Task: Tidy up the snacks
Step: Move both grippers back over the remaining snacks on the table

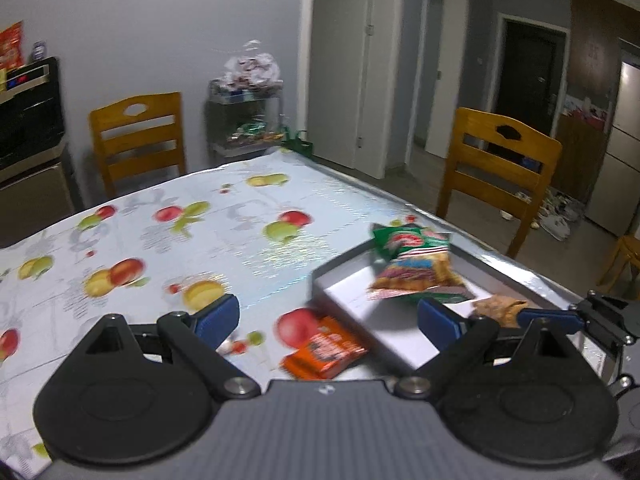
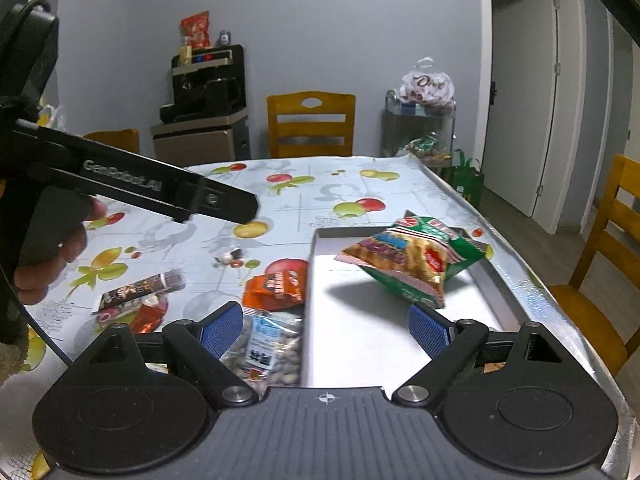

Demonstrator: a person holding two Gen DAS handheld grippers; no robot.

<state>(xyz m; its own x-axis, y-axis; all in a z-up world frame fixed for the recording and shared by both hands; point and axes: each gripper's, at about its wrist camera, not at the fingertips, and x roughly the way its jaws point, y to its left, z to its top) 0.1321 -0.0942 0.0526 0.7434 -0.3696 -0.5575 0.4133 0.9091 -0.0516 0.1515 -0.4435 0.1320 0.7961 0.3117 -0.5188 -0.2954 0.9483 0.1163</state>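
Observation:
A white tray (image 2: 360,344) lies at the table's right edge. In it a gold snack bag (image 2: 400,260) sits tilted on a green bag (image 2: 460,248), with a shadow beneath them. My right gripper (image 2: 327,330) stands open over the tray's near end, holding nothing. My left gripper (image 1: 328,320) is open too, above an orange packet (image 1: 324,350) just left of the tray (image 1: 372,312). The bags (image 1: 416,272) lie beyond it. A clear nut bag (image 2: 264,352), the orange packet (image 2: 276,288) and a dark packet (image 2: 140,292) lie on the cloth left of the tray.
The fruit-print tablecloth (image 1: 160,240) covers the table. Wooden chairs (image 1: 496,168) stand at the far and right sides. A metal rack (image 2: 420,128) with bagged goods and a black dispenser (image 2: 204,92) stand by the wall. A hand (image 2: 44,252) holds the left gripper's body.

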